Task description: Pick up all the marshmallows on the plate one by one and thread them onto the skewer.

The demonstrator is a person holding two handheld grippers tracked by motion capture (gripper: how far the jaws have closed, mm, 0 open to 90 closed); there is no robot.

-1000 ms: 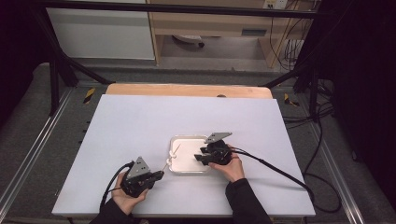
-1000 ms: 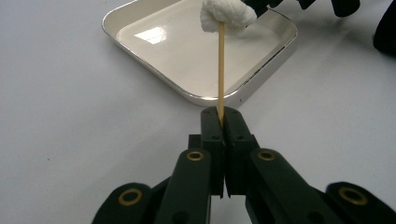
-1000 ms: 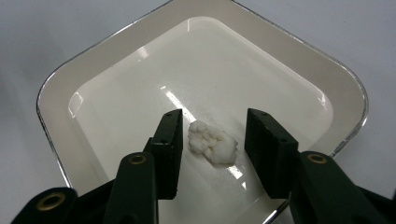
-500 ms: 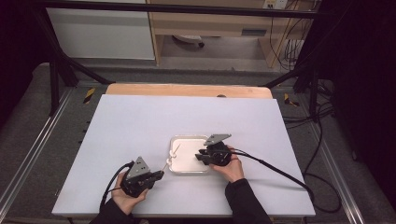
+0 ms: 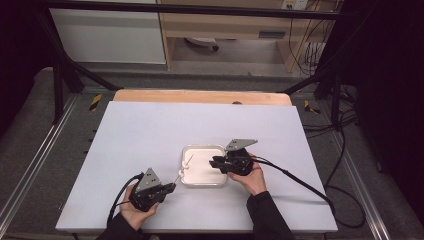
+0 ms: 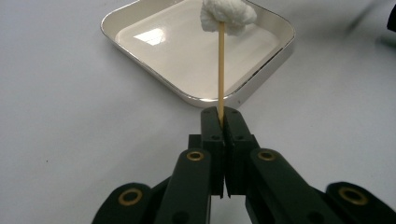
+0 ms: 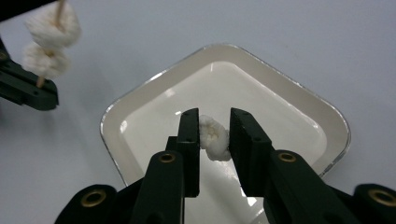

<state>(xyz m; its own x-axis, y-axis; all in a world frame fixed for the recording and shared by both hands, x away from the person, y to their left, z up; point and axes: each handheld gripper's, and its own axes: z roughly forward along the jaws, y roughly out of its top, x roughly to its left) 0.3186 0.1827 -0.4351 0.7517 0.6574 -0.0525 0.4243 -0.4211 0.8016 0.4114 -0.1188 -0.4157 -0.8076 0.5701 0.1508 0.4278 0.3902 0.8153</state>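
A thin wooden skewer [image 6: 220, 70] carries white marshmallows [image 6: 228, 16] near its tip, and my left gripper [image 6: 220, 112] is shut on its lower end. In the high view that gripper [image 5: 171, 187] sits at the front left of the white tray [image 5: 202, 182], the skewer [image 5: 182, 172] slanting up over the tray's left rim. My right gripper [image 7: 214, 116] is low inside the tray [image 7: 299, 112], its jaws pressed on both sides of a single marshmallow [image 7: 214, 137]. In the right gripper view two skewered marshmallows [image 7: 46, 42] show at the top left.
The tray rests on a white tabletop [image 5: 150, 135] with a wooden strip [image 5: 200, 96] along the far edge. Black cables [image 5: 300, 182] trail from the right gripper across the front right. Dark frame rails [image 5: 60, 90] flank the table.
The right gripper has shifted slightly to the right over the tray. The left gripper and the skewer stay where they were.
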